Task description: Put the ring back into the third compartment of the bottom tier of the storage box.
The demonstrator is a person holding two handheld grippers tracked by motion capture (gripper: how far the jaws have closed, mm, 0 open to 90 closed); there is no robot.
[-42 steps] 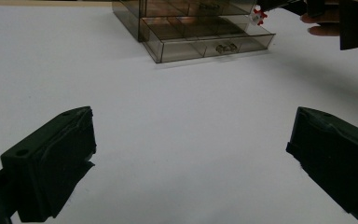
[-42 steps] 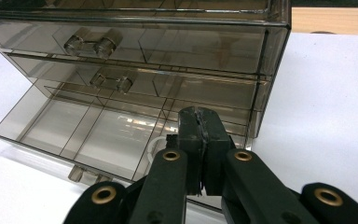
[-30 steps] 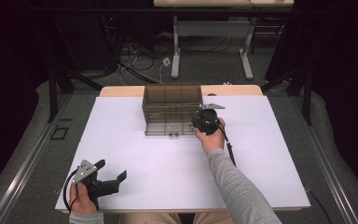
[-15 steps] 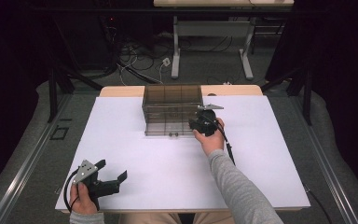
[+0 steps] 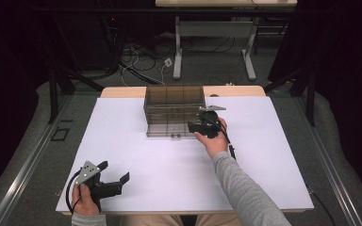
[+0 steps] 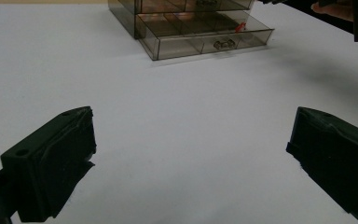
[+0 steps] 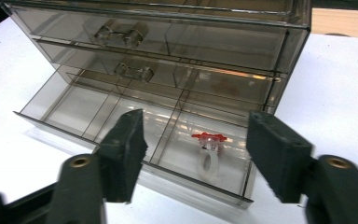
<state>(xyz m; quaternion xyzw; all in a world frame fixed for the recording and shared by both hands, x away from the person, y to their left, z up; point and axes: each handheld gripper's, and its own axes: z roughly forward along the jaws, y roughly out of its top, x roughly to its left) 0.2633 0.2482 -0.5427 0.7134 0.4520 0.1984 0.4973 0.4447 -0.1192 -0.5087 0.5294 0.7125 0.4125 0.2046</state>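
Observation:
A smoky clear drawer cabinet [image 5: 174,106] stands at the table's far middle, its bottom drawer [image 7: 121,121] pulled out. In the drawer's right compartment lies a clear ring with a red top [image 7: 209,145], also visible as a red speck [image 6: 240,27]. My right gripper [image 5: 193,126] hovers at the drawer's right front corner, open, its jaws on either side of the ring's compartment with nothing between them [image 7: 196,156]. My left gripper [image 5: 115,171] rests low near the table's front left, jaws wide open and empty [image 6: 191,158], pointing toward the cabinet [image 6: 191,23].
The white table top [image 5: 273,155] spreads around the cabinet. A wooden strip [image 5: 235,90] edges the far side. The upper two drawers [image 7: 135,51] are closed. The right gripper's cable [image 5: 230,148] trails along the forearm. Desk legs and cables sit on the floor beyond.
The right gripper has drifted very slightly nearer and left at the drawer's corner. The left gripper has stayed in place.

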